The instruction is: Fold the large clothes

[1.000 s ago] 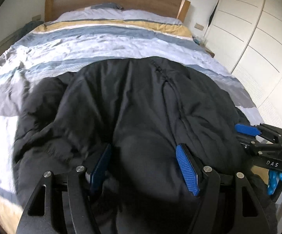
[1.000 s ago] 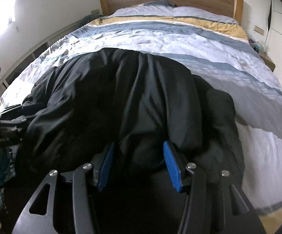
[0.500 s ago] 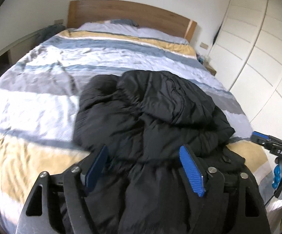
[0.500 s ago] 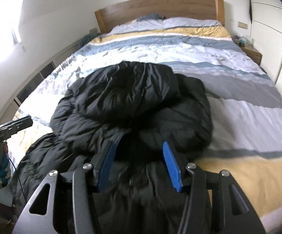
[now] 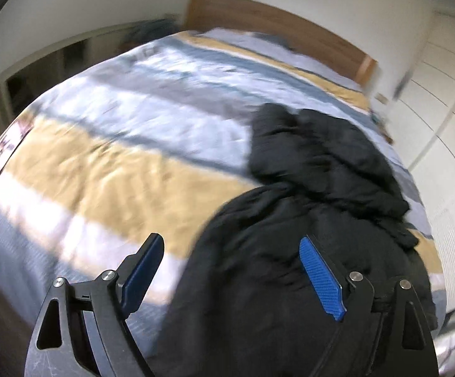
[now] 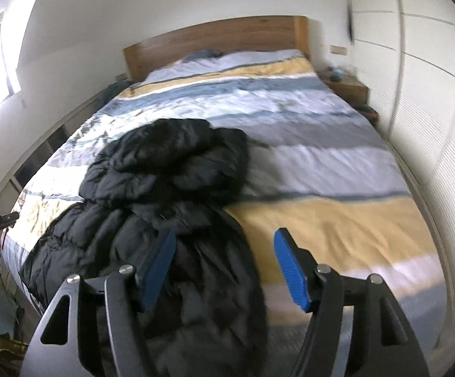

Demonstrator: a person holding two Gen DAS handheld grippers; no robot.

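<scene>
Jacket (image 6: 164,194) released and left heaped near foot edge of bed (image 6: 337,220), hood end folded back over body. Left gripper (image 5: 232,278) and right gripper (image 6: 224,270) pulled back, jaws opening, nothing clamped. First fold judged done; bundle uneven, more folding needed.

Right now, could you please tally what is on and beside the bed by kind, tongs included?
Black puffer jacket: 1
Striped duvet: 1
Wooden headboard: 1
Bedside table: 1
Tongs, both opening with nothing clamped: 2 (left tongs, right tongs)
Total: 6
</scene>
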